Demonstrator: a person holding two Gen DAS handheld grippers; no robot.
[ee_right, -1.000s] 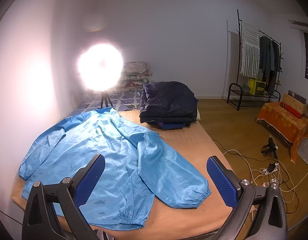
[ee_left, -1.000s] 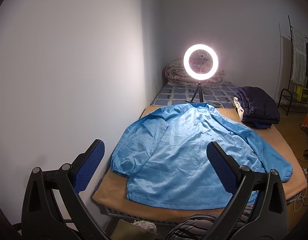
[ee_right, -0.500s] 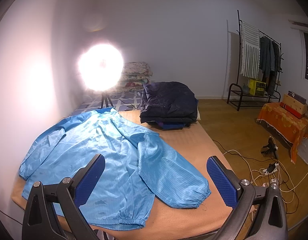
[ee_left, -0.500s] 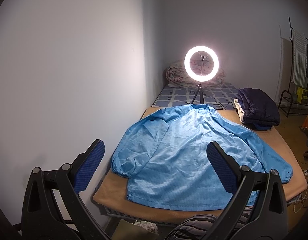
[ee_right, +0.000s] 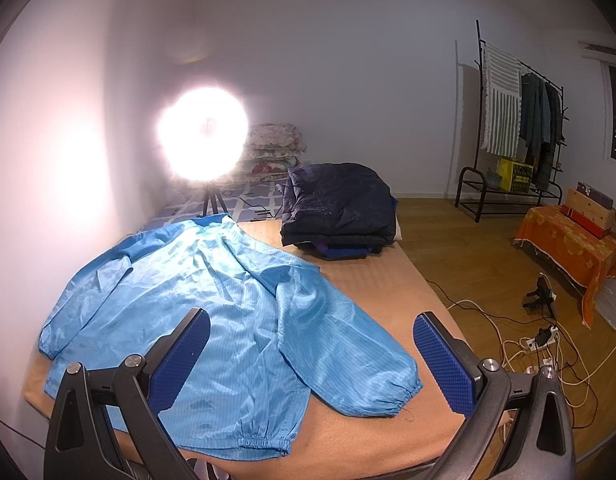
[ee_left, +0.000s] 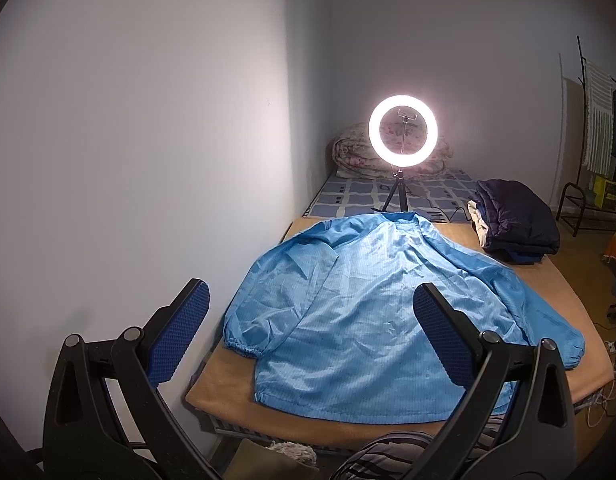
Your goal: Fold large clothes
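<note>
A large light-blue jacket (ee_left: 367, 304) lies spread flat on the tan-covered bed (ee_left: 224, 396), collar toward the far end and both sleeves angled outward. In the right wrist view the same jacket (ee_right: 212, 312) fills the bed's left half, its right sleeve cuff (ee_right: 371, 396) near the front edge. My left gripper (ee_left: 308, 336) hovers open above the bed's near left corner, nothing between its blue pads. My right gripper (ee_right: 309, 360) is open too, held over the jacket's hem and right sleeve without touching the cloth.
A lit ring light on a tripod (ee_left: 403, 131) stands behind the collar. A folded dark garment stack (ee_right: 339, 208) sits at the bed's far right. A wall runs along the left side. Cables and a power strip (ee_right: 539, 340) lie on the wood floor; a clothes rack (ee_right: 515, 120) stands beyond.
The left wrist view has shifted slightly, with the ring light and jacket sitting a touch higher. Both grippers stay open and the jacket has not moved.
</note>
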